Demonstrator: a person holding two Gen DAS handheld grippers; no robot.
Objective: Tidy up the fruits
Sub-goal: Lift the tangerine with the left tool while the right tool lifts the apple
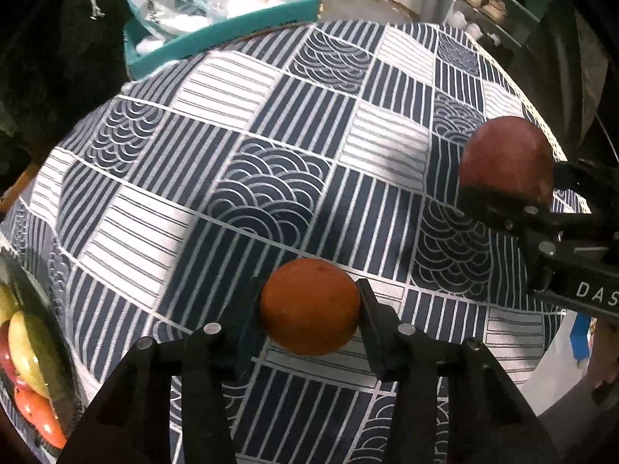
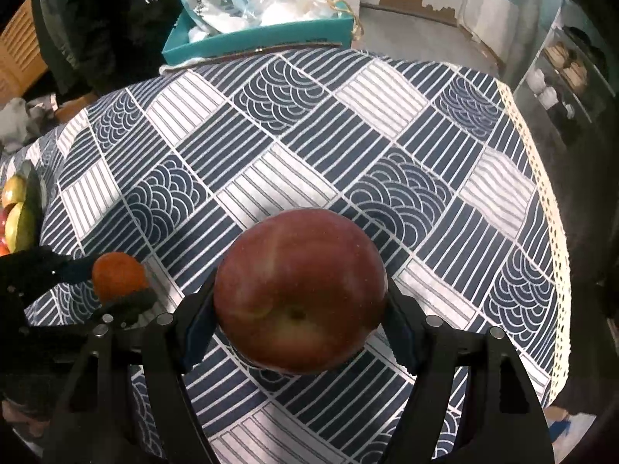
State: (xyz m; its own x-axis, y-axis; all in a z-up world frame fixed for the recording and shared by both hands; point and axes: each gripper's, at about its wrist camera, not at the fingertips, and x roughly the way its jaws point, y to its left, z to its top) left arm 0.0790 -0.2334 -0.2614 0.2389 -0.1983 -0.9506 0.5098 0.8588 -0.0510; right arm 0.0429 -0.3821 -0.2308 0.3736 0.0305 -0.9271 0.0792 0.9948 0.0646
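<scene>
The left gripper (image 1: 309, 321), black with two flat fingers, is clamped on a round orange citrus fruit (image 1: 309, 306), its pads pressing the fruit's two sides above the navy-and-white patchwork-patterned tablecloth (image 1: 240, 147). The right gripper (image 2: 300, 321) grips a large dark red apple (image 2: 300, 290) with the dimpled end facing the camera, held between blue-lined pads over the same cloth. In the left wrist view the apple sits toward the right edge of the table; in the right wrist view the orange fruit appears at the far left. At the table's left edge lies a dark container of fruit (image 1: 58, 406), with yellow-green and red-orange pieces, though it is too cropped to tell its shape. A teal tray (image 2: 271, 36) holding white plastic bags stands at the far side.
</scene>
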